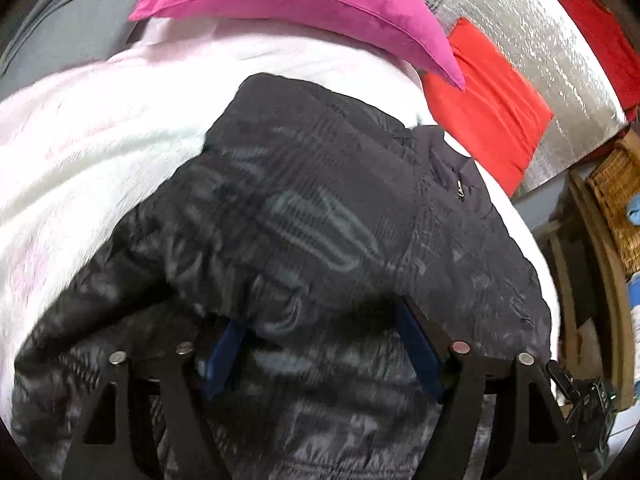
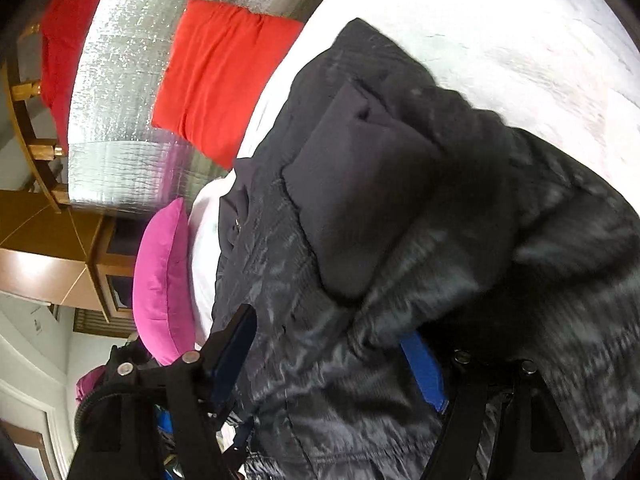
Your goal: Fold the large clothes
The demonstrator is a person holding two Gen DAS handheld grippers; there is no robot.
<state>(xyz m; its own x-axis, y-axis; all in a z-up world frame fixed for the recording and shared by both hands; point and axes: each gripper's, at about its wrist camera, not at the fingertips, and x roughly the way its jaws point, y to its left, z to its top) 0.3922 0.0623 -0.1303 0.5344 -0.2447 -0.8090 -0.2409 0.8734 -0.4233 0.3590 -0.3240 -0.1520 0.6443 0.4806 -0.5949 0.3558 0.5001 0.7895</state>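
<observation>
Nearest to the camera in both views is a black quilted jacket (image 1: 304, 216), a shiny padded one, bunched up on a white bed cover (image 1: 100, 152). Its folds fill the space between the fingers of each gripper.

The left gripper (image 1: 320, 340) has a thick fold of the jacket between its blue pads (image 1: 224, 356). The cloth touches both pads and hides their tips, but I cannot tell whether they really press it. The right gripper (image 2: 332, 356) also has jacket cloth between its two fingers. Its left pad (image 2: 232, 356) stands free beside the fabric and the right pad is half buried under a fold, so again I cannot tell if it grips. The picture is blurred near both.

A matt dark panel (image 2: 384, 184) of the jacket lies on top in the right wrist view, and a small zipper pull (image 1: 460, 190) shows on the right in the left wrist view.

Far behind the jacket lies a pink pillow (image 1: 304, 8) on the bed. To the right of it is a red pillow (image 1: 484, 116), leaning against a silver foil sheet (image 1: 532, 48). Wooden furniture (image 2: 48, 256) stands beyond the bed.
</observation>
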